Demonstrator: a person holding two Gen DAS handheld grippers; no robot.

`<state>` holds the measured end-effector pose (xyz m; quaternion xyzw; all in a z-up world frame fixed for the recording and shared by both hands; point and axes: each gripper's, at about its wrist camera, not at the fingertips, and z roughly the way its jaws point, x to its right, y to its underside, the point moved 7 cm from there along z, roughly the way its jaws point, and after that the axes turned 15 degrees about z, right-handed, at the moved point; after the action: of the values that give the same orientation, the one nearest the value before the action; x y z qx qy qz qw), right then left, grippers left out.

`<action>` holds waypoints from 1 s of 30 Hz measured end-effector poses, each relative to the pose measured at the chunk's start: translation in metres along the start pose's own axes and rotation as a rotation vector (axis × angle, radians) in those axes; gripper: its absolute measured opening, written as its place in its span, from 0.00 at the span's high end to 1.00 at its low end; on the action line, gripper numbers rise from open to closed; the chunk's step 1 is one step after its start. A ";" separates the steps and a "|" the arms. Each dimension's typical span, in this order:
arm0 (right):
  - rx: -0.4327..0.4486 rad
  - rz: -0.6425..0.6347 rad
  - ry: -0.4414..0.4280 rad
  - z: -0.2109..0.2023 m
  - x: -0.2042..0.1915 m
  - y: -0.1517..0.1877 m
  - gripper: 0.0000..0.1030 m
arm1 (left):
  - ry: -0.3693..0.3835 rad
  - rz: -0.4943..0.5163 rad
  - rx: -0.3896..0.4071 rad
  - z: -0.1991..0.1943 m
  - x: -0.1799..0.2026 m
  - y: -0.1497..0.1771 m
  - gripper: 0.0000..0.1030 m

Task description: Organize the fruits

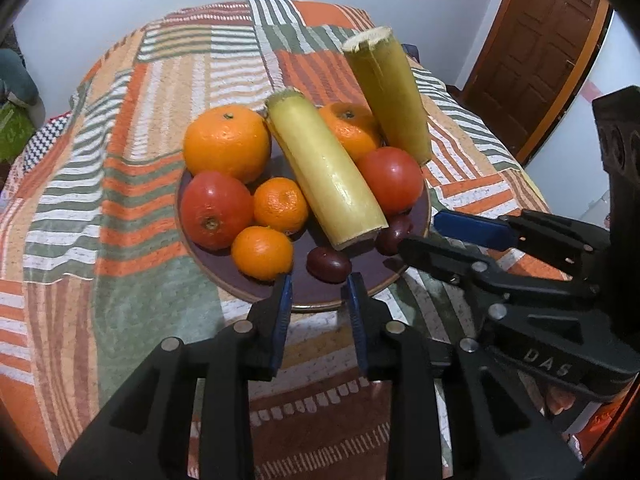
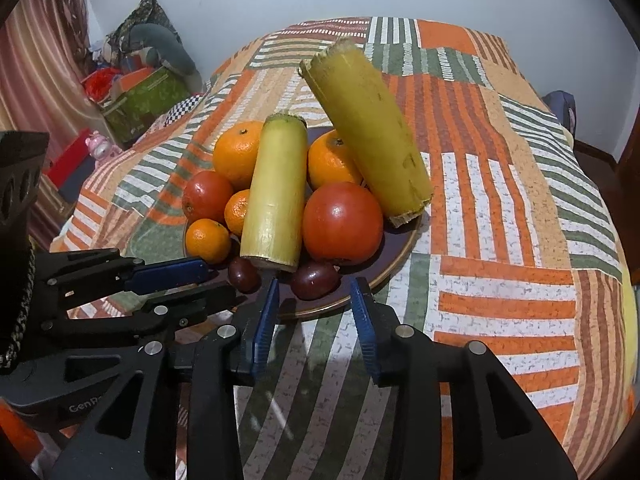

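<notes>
A dark purple plate (image 1: pixel 372 276) (image 2: pixel 396 252) on the patchwork cloth holds the fruit. On it lie two yellow-green sugarcane pieces (image 1: pixel 324 172) (image 2: pixel 276 196), the second (image 1: pixel 390 96) (image 2: pixel 368 132) leaning on the far rim. Around them are large oranges (image 1: pixel 226 142) (image 2: pixel 238 152), small tangerines (image 1: pixel 262 252) (image 2: pixel 208 240), two red tomatoes (image 1: pixel 216 210) (image 2: pixel 342 222) and two dark plums (image 1: pixel 328 264) (image 2: pixel 314 278). My left gripper (image 1: pixel 318 288) is open and empty at the plate's near rim. My right gripper (image 2: pixel 314 292) is open and empty beside it; it shows at right in the left wrist view (image 1: pixel 420 236).
The table carries an orange, green and white striped cloth (image 1: pixel 120 200) (image 2: pixel 500 240). A brown door (image 1: pixel 536 52) stands at far right. Boxes and clutter (image 2: pixel 140 96) sit on the floor at far left. The left gripper (image 2: pixel 216 284) crosses the right view's lower left.
</notes>
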<state>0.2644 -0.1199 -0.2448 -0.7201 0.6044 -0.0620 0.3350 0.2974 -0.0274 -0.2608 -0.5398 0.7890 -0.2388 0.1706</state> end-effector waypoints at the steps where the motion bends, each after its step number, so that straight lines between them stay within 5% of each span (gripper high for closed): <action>1: 0.008 -0.001 0.003 -0.003 0.000 -0.001 0.67 | -0.005 0.000 0.008 -0.004 0.000 0.001 0.73; 10: 0.184 -0.027 -0.005 -0.084 -0.016 -0.014 0.67 | -0.071 -0.023 0.216 -0.109 0.002 -0.016 0.73; 22: 0.565 -0.095 -0.070 -0.252 -0.079 -0.013 0.63 | -0.243 0.047 0.600 -0.304 0.042 -0.024 0.72; 27: 0.670 -0.104 -0.090 -0.294 -0.097 -0.001 0.56 | -0.314 0.060 0.693 -0.348 0.060 -0.011 0.41; 30: 0.703 -0.107 -0.093 -0.305 -0.102 0.003 0.40 | -0.347 0.075 0.721 -0.363 0.068 -0.003 0.31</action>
<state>0.0842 -0.1509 0.0195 -0.5935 0.4916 -0.2511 0.5857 0.0838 -0.0223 0.0407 -0.4485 0.6331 -0.3994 0.4883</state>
